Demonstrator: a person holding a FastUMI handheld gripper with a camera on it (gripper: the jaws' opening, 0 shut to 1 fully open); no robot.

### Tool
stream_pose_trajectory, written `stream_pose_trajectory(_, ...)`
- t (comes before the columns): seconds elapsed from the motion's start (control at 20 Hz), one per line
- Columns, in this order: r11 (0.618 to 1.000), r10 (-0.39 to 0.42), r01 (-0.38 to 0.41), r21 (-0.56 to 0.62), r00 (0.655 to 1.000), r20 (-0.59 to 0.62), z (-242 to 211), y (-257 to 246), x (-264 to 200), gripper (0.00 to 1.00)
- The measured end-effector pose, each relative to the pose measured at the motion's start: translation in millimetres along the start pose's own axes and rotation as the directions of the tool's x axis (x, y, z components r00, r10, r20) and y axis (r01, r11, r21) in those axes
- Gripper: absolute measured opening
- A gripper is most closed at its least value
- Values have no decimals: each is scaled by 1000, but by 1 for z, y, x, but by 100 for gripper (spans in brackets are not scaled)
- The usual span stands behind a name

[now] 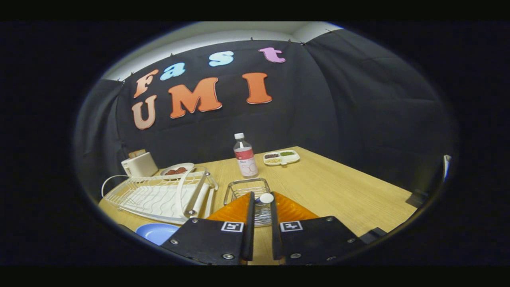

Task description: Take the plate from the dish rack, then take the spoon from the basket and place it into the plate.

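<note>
Between the fingers stood the spoon (265, 198), upright in the basket (239, 189) | gripper (261, 207) narrowed around the handle | plate (157, 232) lay leftward.

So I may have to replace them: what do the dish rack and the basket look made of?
Dish rack: looks like white coated wire, thin matte rods. Basket, just ahead of the gripper: bare metal wire, seemingly steel, shiny grey. The near-shut fingers hold something white-tipped between them.

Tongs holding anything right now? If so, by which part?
Seemingly the white-handled spoon, by its handle end, between the tongs above the wire basket; firm contact cannot be told.
</note>
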State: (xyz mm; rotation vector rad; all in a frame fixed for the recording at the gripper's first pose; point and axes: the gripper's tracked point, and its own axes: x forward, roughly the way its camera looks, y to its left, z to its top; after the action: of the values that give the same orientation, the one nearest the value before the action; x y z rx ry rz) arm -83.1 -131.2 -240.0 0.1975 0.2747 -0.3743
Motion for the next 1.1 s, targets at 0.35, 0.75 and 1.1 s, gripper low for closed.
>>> stream_pose_trajectory(0.35,999,35,-34,-29,999,19,26,14,-10,10)
stream_pose_trajectory(0.75,991,74,-64,-114,994,85,77,21,-64,10)
stream_pose_trajectory(1.1,970,223,-215,-116,972,68,79,42,-113,10)
